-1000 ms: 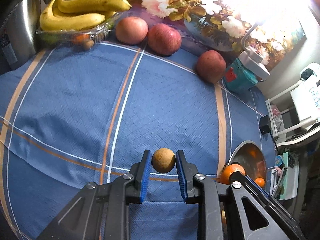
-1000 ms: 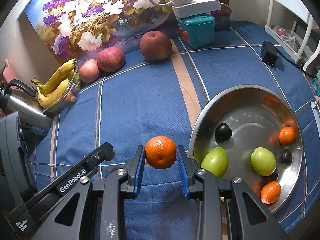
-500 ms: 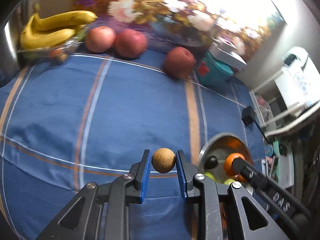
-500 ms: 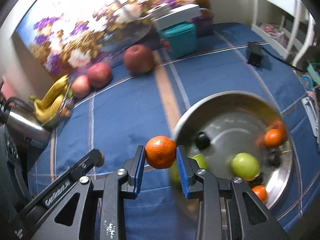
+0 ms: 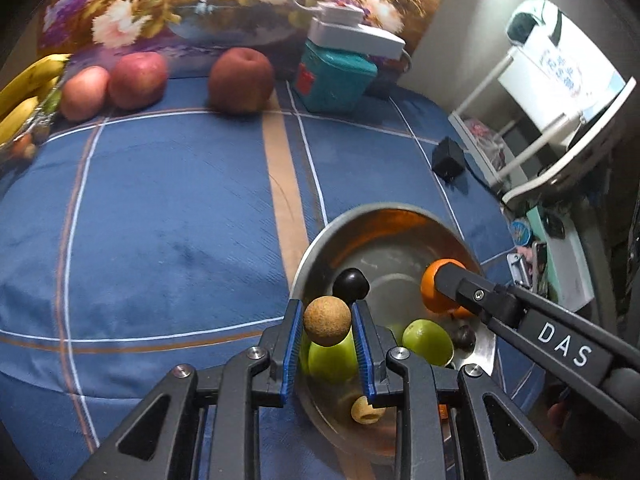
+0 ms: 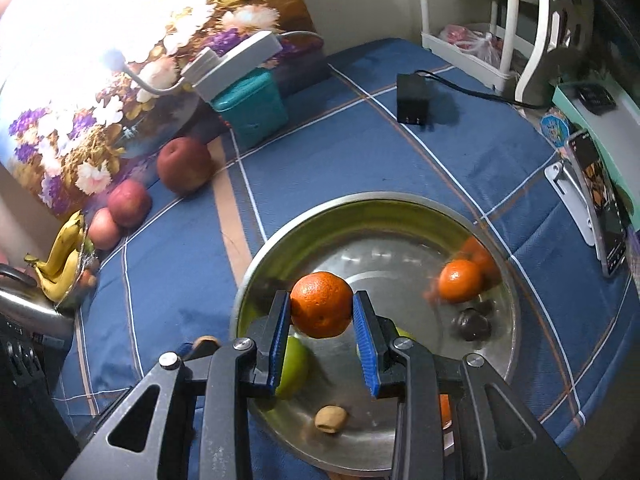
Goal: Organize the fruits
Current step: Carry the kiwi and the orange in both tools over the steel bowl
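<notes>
You've swung both claws across the blue-clothed surface (image 5: 160, 208) to over the steel bowl (image 6: 400, 204). Left claw (image 5: 327, 322) grips the tan round fruit (image 5: 326, 321); right claw (image 6: 321, 312) clamps the orange (image 6: 321, 310). Both are placed for release, in my judgement.

The left gripper (image 5: 327, 322) is pointing steeply downward, its blue pads (image 5: 291, 344) pressing a small brown ball from both sides. The right gripper (image 6: 321, 312) is angling down too — its pads (image 6: 280, 340) are clamping an orange, and its black arm is reaching in beside the left one.
</notes>
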`<action>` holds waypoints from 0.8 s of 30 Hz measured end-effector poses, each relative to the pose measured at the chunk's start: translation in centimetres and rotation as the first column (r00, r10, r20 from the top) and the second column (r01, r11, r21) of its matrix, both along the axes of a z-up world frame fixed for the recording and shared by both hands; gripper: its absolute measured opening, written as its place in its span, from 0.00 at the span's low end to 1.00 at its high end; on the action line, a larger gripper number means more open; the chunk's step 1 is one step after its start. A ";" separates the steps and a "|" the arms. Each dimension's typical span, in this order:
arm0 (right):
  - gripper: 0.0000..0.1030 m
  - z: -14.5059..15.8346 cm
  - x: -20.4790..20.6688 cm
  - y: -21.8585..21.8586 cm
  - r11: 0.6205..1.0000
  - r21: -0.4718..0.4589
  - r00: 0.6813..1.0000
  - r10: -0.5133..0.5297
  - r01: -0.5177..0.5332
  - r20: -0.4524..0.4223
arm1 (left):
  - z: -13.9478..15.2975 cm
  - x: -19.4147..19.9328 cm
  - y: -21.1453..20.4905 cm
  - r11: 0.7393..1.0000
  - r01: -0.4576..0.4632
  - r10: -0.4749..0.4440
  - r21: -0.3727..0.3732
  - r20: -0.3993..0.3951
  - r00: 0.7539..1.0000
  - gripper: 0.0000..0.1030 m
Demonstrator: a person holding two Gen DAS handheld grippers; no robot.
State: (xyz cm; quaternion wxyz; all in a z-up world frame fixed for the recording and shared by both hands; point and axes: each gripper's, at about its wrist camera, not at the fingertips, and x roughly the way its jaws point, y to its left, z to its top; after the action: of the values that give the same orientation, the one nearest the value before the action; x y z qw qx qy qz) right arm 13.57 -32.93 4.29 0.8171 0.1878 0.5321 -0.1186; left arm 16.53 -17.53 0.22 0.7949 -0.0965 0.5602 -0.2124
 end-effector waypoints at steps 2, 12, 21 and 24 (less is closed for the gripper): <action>0.32 -0.2 0.0 -0.1 1.000 -0.001 1.000 -0.001 0.001 -0.007 | -0.4 -0.1 -0.4 1.000 0.007 -0.007 0.007 -0.002 1.000 0.26; 0.33 -2.0 0.3 -0.5 1.000 0.015 0.998 -0.023 0.024 -0.063 | -1.4 -0.1 -1.1 1.000 0.013 -0.012 0.015 -0.022 1.000 0.27; 0.34 -2.2 0.3 -0.5 0.999 0.013 0.997 -0.030 0.031 -0.077 | -1.5 -0.1 -0.9 1.000 0.002 -0.001 0.015 -0.034 0.999 0.30; 0.34 -2.3 0.3 -0.5 0.999 0.013 0.996 -0.033 0.035 -0.077 | -1.5 -0.2 -0.9 1.000 0.000 0.001 0.017 -0.038 0.999 0.39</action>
State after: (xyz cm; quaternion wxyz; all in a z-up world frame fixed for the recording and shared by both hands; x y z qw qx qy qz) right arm 13.87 -33.40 1.99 0.7924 0.1978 0.5608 -0.1359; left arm 16.37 -18.43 -1.32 0.7850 -0.0939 0.5767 -0.2057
